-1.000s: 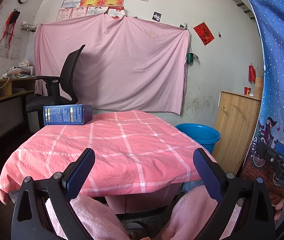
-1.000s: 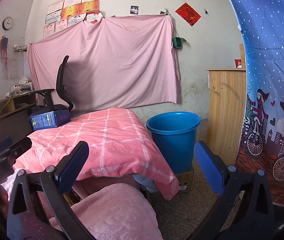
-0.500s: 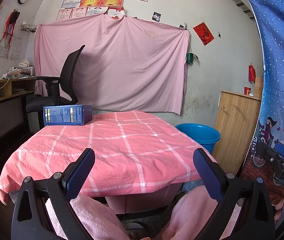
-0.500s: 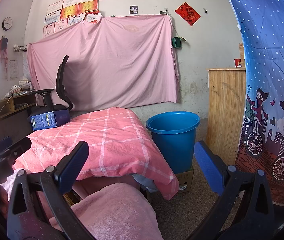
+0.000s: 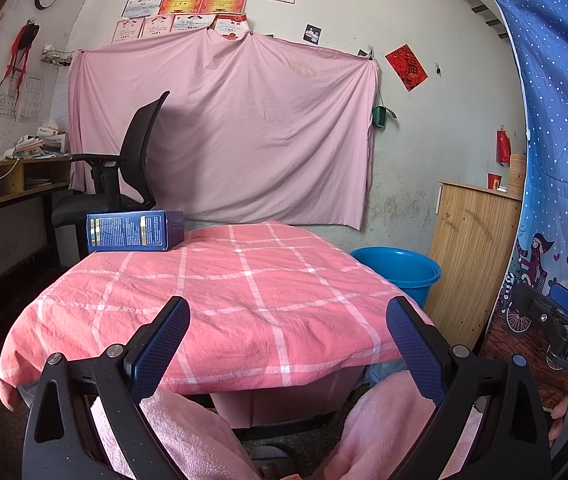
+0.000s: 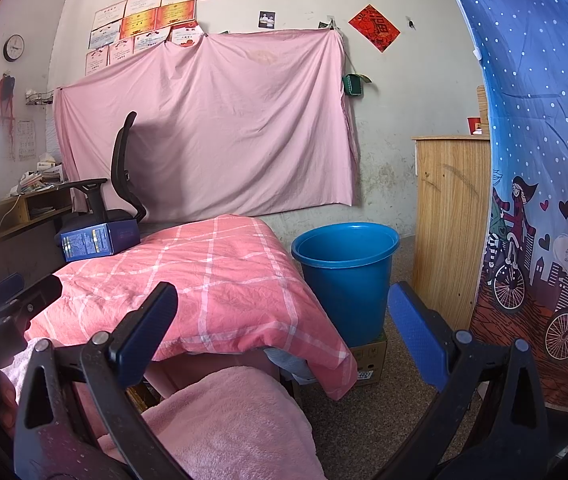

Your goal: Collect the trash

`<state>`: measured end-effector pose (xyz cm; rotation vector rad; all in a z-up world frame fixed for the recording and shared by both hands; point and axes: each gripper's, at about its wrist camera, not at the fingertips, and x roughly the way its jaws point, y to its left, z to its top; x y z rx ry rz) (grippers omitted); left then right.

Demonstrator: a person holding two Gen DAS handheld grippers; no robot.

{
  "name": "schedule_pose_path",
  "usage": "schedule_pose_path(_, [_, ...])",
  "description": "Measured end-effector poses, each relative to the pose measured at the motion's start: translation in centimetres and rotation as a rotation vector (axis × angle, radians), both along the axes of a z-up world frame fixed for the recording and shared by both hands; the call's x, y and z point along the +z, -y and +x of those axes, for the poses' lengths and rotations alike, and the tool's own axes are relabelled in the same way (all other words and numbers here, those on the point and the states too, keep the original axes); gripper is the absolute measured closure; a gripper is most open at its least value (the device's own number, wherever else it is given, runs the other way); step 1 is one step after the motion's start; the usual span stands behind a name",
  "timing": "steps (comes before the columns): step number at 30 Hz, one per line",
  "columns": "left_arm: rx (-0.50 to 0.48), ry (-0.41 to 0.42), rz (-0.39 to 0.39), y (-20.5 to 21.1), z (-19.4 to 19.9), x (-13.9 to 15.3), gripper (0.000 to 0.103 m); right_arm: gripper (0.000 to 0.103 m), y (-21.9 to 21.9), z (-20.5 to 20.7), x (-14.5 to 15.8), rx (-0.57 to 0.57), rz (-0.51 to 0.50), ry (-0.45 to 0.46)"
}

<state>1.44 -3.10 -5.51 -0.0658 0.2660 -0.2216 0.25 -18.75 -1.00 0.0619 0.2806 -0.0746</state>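
Note:
A dark blue cardboard box (image 5: pixel 134 230) lies on its side at the far left corner of a table under a pink checked cloth (image 5: pixel 244 292); it also shows in the right wrist view (image 6: pixel 98 240). A blue plastic bucket (image 6: pixel 346 276) stands on a cardboard box on the floor right of the table, its rim seen in the left wrist view (image 5: pixel 398 270). My left gripper (image 5: pixel 288 344) is open and empty, held before the table's near edge. My right gripper (image 6: pixel 282 332) is open and empty, right of the table, facing the bucket.
A black office chair (image 5: pixel 124 184) stands behind the table's left corner. A wooden cabinet (image 6: pixel 450 220) stands right of the bucket, a blue printed curtain (image 6: pixel 544 200) beside it. A desk with clutter (image 5: pixel 8 184) lines the left wall. Pink-clad knees (image 5: pixel 188 436) sit below the grippers.

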Motion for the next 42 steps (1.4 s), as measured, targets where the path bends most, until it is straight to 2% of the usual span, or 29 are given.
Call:
schedule_pose_path(27, [-0.003,0.000,0.003,-0.3,0.0,-0.1,0.007,0.000,-0.2,-0.1,-0.1,-0.003,0.001,0.000])
schedule_pose_path(42, [0.017,-0.009,0.039,-1.3,0.4,-0.7,0.007,0.000,-0.3,-0.2,-0.2,-0.005,0.005,-0.002])
